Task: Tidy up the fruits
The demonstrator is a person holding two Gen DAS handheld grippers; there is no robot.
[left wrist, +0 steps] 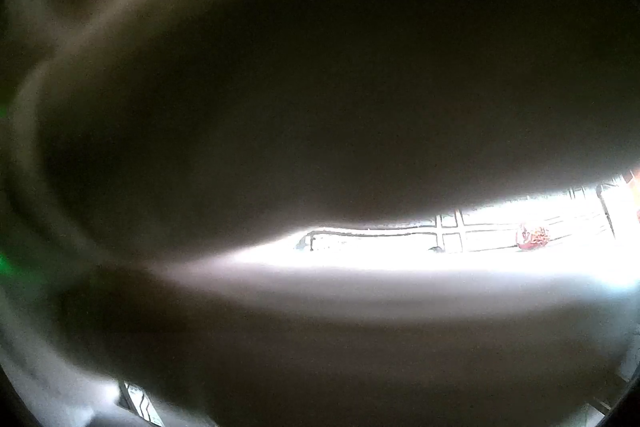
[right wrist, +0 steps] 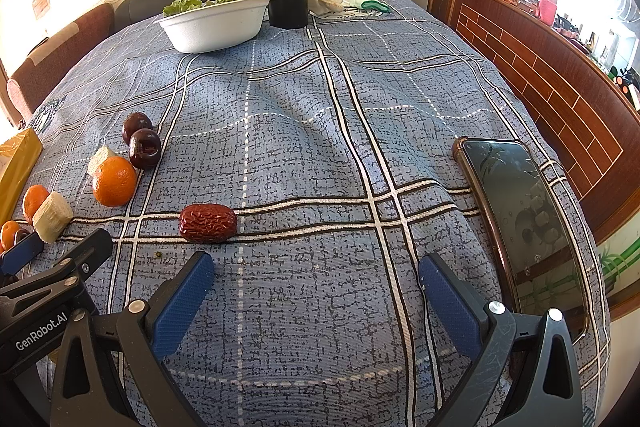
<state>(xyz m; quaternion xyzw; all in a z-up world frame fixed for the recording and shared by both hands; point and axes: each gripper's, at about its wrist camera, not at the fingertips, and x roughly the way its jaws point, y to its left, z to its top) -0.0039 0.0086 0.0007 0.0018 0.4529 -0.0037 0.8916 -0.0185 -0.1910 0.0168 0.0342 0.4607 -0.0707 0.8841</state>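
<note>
Right claw (right wrist: 316, 279) spread, red date (right wrist: 208, 222) ahead

Bare cloth (right wrist: 320, 307) ahead; phone (right wrist: 524, 227) blocks right.

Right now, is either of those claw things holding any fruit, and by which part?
The right gripper is open and empty, short of the red date. The left gripper's camera is blocked, so its hold cannot be told.

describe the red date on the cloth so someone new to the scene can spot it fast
On the blue plaid tablecloth, look near the open right gripper, just beyond its left blue finger. The red date lies alone on a dark double stripe, right of the fruit cluster at the cloth's left edge. Its wrinkled, dull-red oblong skin sets it apart from the smooth orange and glossy dark plums.
</note>
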